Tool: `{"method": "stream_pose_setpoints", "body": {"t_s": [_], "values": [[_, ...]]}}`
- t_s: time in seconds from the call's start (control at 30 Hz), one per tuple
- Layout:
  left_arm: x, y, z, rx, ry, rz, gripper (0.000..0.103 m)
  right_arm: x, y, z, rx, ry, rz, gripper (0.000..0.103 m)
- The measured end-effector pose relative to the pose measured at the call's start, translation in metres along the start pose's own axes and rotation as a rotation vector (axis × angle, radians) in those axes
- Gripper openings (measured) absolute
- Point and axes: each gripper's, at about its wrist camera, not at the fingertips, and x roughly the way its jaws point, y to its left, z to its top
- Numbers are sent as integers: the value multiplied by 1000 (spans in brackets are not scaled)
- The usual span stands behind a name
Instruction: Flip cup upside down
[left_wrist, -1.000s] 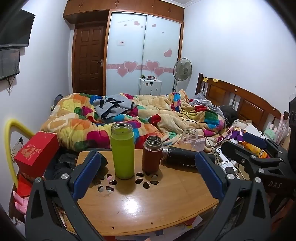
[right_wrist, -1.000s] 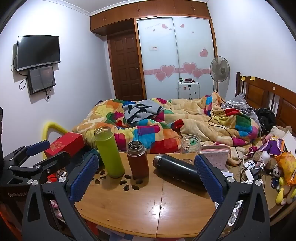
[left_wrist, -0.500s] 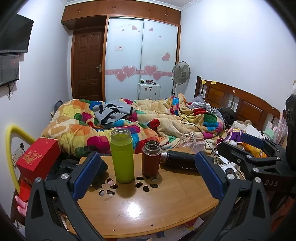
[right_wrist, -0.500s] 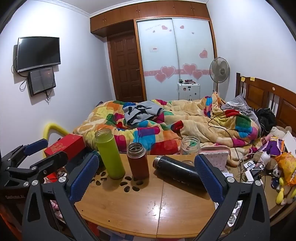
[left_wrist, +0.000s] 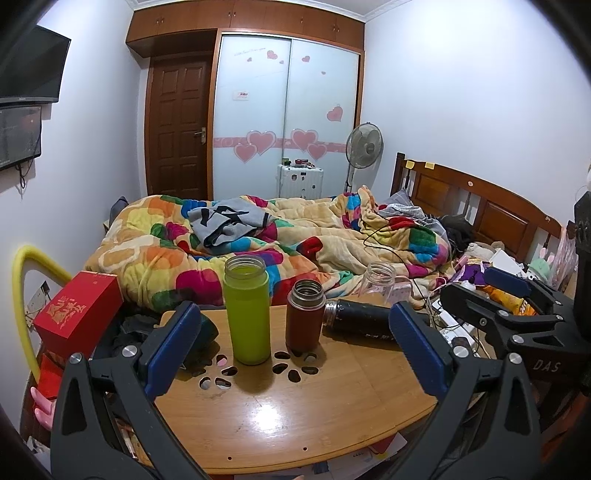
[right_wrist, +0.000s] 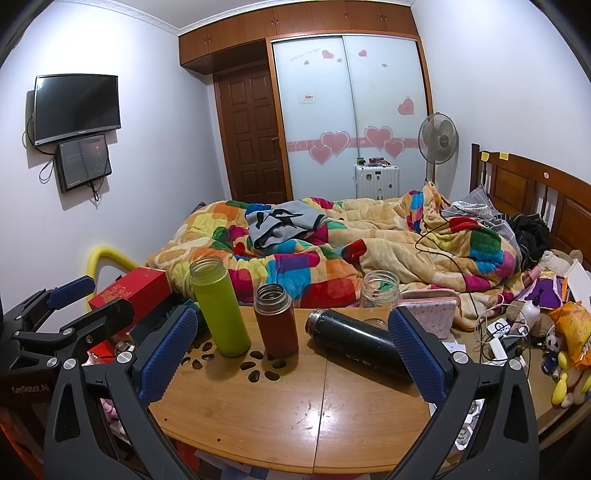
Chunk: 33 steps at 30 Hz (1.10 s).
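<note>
Both grippers are held above the near edge of the bench (right_wrist: 258, 417), with nothing between the fingers. The left gripper (left_wrist: 295, 347) has its blue pads wide apart, and the right gripper (right_wrist: 291, 350) is spread the same way. Neither touches any cup.

I judge that the task is at its very beginning: the approach, before any grasp. Which cup is meant is not sure. The red-brown cup (right_wrist: 276, 319) is taken here as the landmark. It stands upright in the middle of the bench, mouth open to the ceiling, long axis vertical. Just to its left stands the green cup (right_wrist: 218, 306), also upright and open on top. Just to its right lies the black bottle (right_wrist: 354, 341) on its side, long axis along the bench, mouth toward the red-brown cup. Behind the black bottle, at the far edge, is a clear jar (right_wrist: 379, 293), upright.

The next move probably calls for a gripper to go forward, close on the body of one upright cup, lift it and turn it until the mouth looks down.
</note>
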Motion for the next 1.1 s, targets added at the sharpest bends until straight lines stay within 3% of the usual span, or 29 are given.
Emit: {"method": "stream_pose_setpoints", "body": {"t_s": [1.1], "values": [[0,1,0,-1,-1,-1,103,-2,2,3,-1,-3,-1,103]]}}
